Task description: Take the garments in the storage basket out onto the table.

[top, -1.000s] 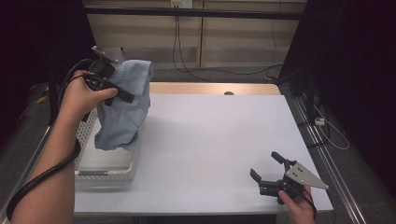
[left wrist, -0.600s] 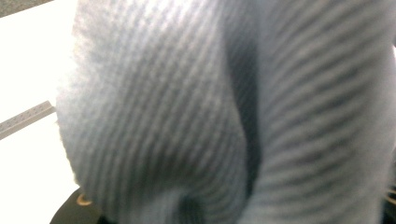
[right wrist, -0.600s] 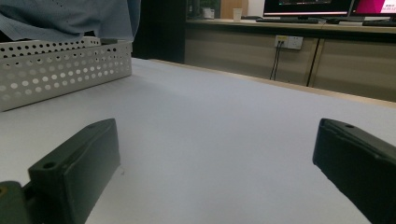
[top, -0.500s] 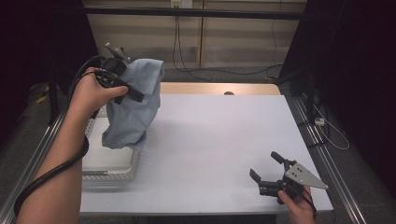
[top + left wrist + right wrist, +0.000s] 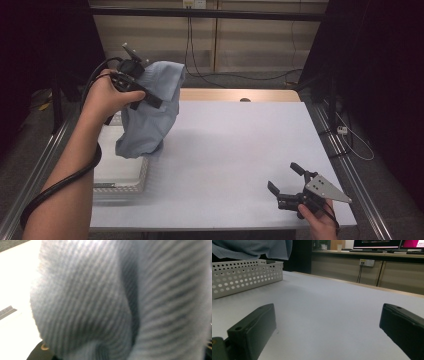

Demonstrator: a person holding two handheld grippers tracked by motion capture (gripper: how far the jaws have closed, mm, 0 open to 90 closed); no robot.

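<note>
A light blue cloth [image 5: 149, 117] hangs in the air over the right edge of a white perforated basket [image 5: 120, 184] at the table's left. My left gripper [image 5: 154, 96] is shut on the cloth's upper part, its jaw tips buried in the folds. The cloth's ribbed weave [image 5: 112, 302] sits blurred right against the lens in the left gripper view. My right gripper [image 5: 283, 176] rests low at the table's front right, open with nothing between its jaws [image 5: 327, 312]. In the right gripper view the cloth [image 5: 249, 248] hangs above the basket [image 5: 244, 277].
The white table top [image 5: 240, 145] stretches between the basket and the right gripper. Metal rails run along both sides of the table. A wooden strip and cables lie behind the far edge, with desks and monitors beyond.
My left hand has carried the cloth to the right and a little higher, so more of it hangs beside the basket and over the table. The right gripper has stayed put.
</note>
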